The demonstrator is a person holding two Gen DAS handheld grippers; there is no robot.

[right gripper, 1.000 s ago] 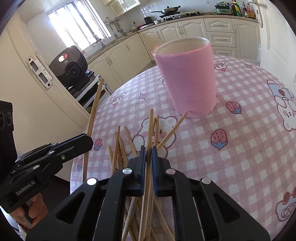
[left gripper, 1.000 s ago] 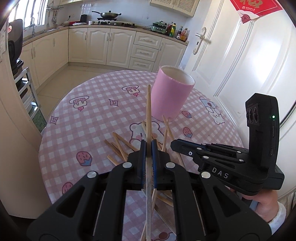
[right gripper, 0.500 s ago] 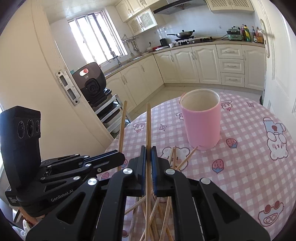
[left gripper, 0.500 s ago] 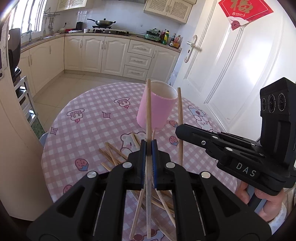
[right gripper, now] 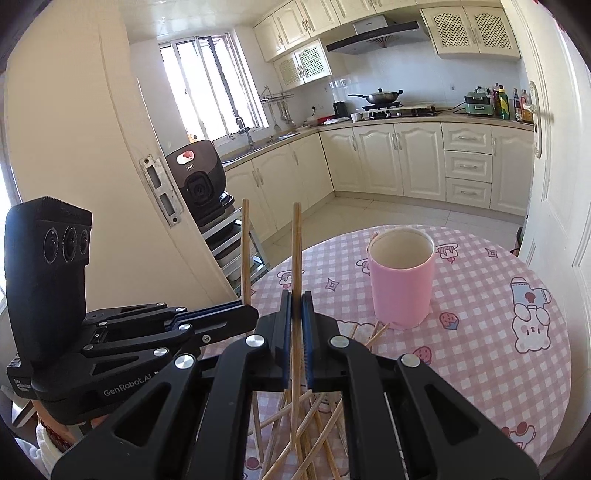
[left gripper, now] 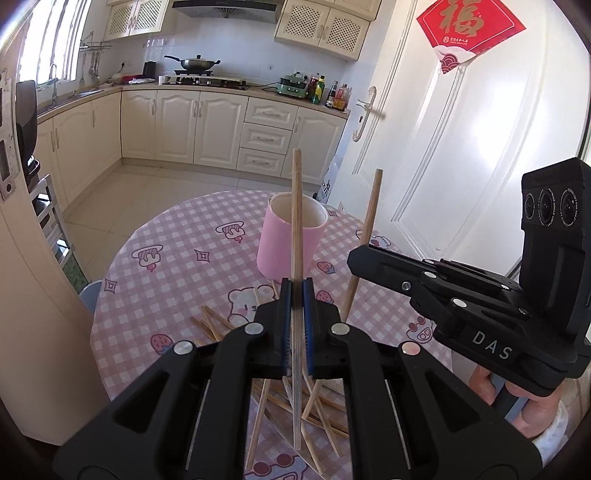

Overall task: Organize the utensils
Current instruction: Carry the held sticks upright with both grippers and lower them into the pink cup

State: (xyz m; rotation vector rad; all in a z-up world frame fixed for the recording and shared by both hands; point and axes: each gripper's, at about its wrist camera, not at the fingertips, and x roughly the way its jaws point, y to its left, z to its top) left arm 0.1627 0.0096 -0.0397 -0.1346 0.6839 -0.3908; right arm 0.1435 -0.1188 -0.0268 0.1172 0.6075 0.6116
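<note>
Round table under pink-and-white checked cloth with cartoon prints (left gripper: 173,236) (right gripper: 491,295). Pink cylindrical cup, open top, upright (left gripper: 291,236) (right gripper: 402,277), toward far edge of table, interior shows nothing in right wrist view. Loose pile of wooden chopsticks (left gripper: 325,406) (right gripper: 314,417) lying crossed on cloth at near edge, short of the cup, not touching it as far as visible.

Left black two-finger gripper (left gripper: 296,295) (right gripper: 243,308) pressed together on one wooden chopstick (left gripper: 295,221) (right gripper: 245,251), held upright, lifted above pile. Right black two-finger gripper (right gripper: 294,308) (left gripper: 360,254) likewise pinching a second wooden chopstick (right gripper: 295,251) (left gripper: 369,221), near upright, tilted slightly in left wrist view. Grippers side by side over near edge, both short of the cup.

Room: kitchen, cream cabinets (left gripper: 207,129) (right gripper: 399,158) along far wall, wok on stove (left gripper: 194,64) (right gripper: 380,96), range hood above, bright window (right gripper: 210,88) over sink, white door (left gripper: 461,147) with red paper decoration (left gripper: 469,26), tiled floor.
</note>
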